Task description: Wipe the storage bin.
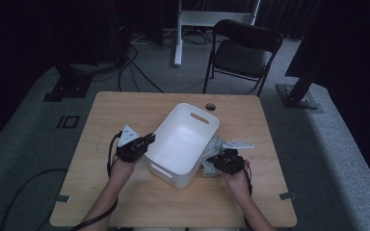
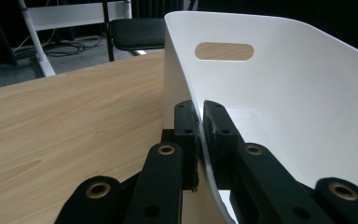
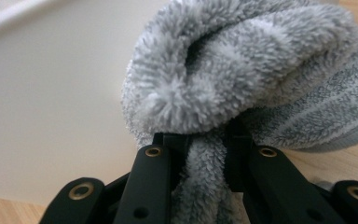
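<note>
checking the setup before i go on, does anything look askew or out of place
The bin sits skewed to the table edges, the left tool clamped on its wall. The towel lies bunched outside it in the right tool.

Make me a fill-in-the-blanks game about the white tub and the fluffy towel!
1. The left gripper is clamped on the wall of the ____ tub.
2. The right gripper pinches a fluffy grey ____.
3. The towel lies on the wooden table, ____ the tub.
4. Beyond the table stands a black folding ____.

Missing words: white; towel; outside; chair
</note>
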Demonstrator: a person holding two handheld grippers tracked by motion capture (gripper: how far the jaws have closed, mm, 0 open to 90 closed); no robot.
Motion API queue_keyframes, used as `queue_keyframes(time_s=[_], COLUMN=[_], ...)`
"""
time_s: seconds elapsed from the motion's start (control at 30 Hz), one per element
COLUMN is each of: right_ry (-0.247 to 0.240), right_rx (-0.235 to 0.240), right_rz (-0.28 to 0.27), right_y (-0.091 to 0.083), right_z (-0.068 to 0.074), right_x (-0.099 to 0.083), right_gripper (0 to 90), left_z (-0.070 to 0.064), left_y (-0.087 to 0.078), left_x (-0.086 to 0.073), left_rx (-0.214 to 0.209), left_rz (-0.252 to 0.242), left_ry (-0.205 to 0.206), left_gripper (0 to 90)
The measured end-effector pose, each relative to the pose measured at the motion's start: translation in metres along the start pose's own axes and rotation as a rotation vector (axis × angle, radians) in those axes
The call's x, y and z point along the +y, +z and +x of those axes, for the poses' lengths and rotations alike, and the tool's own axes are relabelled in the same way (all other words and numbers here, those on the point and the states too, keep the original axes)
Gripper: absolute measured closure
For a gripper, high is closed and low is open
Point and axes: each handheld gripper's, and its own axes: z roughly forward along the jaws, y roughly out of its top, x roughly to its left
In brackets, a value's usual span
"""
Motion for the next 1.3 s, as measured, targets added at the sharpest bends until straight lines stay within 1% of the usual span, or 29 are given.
queue_keyframes(time_s=[0.07, 0.1, 0.43, 0.47, 0.57, 0.7, 0.73, 0.8, 0.83, 0.87, 0.9, 0.93, 1.03, 1.1, 1.17, 1.23, 1.27, 1.3], right_ry=[0.0, 0.002, 0.018, 0.029, 0.033, 0.033, 0.032, 0.012, 0.012, 0.012, 0.028, 0.028, 0.037, 0.041, 0.047, 0.072, 0.072, 0.077], right_rx=[-0.001, -0.003, -0.029, -0.026, -0.028, -0.03, -0.029, -0.027, -0.027, -0.027, -0.013, -0.016, -0.03, -0.055, -0.084, -0.094, -0.094, -0.105], right_rz=[0.002, 0.015, 0.076, 0.083, 0.098, 0.106, 0.107, 0.108, 0.108, 0.1, 0.08, 0.072, 0.034, 0.007, -0.015, -0.043, -0.043, -0.052], right_y=[0.001, 0.003, 0.02, 0.022, 0.028, 0.027, 0.026, 0.023, 0.023, 0.02, 0.014, 0.011, -0.001, -0.01, -0.018, -0.027, -0.027, -0.031], right_z=[-0.001, -0.002, -0.01, -0.011, -0.014, -0.014, -0.014, -0.014, -0.014, -0.015, -0.019, -0.02, -0.025, -0.031, -0.039, -0.049, -0.049, -0.053], right_x=[-0.001, -0.002, -0.013, -0.014, -0.018, -0.017, -0.016, -0.015, -0.015, -0.014, -0.011, -0.01, -0.004, 0.0, 0.003, 0.006, 0.006, 0.007], right_gripper=[76.6, 76.6, 76.6, 76.6, 76.6, 76.5, 76.5, 76.5, 76.5, 76.5, 76.5, 76.5, 76.3, 76.4, 76.4, 76.4, 76.4, 76.4], left_z=[0.0, 0.0, 0.0, 0.0, 0.0, -0.001, 0.0, 0.001, 0.001, 0.002, 0.002, 0.003, 0.004, 0.004, 0.007, 0.012, 0.012, 0.016], left_y=[0.0, 0.0, 0.001, 0.001, 0.001, 0.001, 0.001, 0.001, 0.001, 0.001, 0.001, 0.001, 0.001, 0.001, 0.0, -0.001, -0.001, -0.002], left_x=[0.0, 0.0, 0.0, 0.0, 0.0, 0.0, 0.0, 0.0, 0.0, 0.001, 0.001, 0.001, 0.002, 0.002, 0.001, 0.001, 0.001, 0.0], left_rx=[0.0, 0.0, -0.003, -0.001, 0.003, 0.019, 0.015, 0.01, 0.01, 0.004, 0.003, -0.003, -0.006, -0.012, -0.039, -0.067, -0.067, -0.086], left_rz=[-0.001, 0.0, -0.002, -0.002, -0.002, -0.002, -0.004, -0.004, -0.004, 0.002, 0.004, 0.005, 0.009, 0.01, 0.009, 0.005, 0.005, 0.007], left_ry=[0.0, 0.0, -0.004, -0.003, -0.005, -0.008, -0.017, -0.016, -0.016, -0.007, -0.001, -0.001, 0.003, 0.016, 0.013, 0.005, 0.005, 0.009], left_gripper=[84.8, 84.8, 84.4, 84.4, 84.4, 84.4, 84.4, 83.4, 83.1, 83.1, 83.1, 83.1, 83.4, 83.7, 83.5, 83.6, 83.6, 83.6])
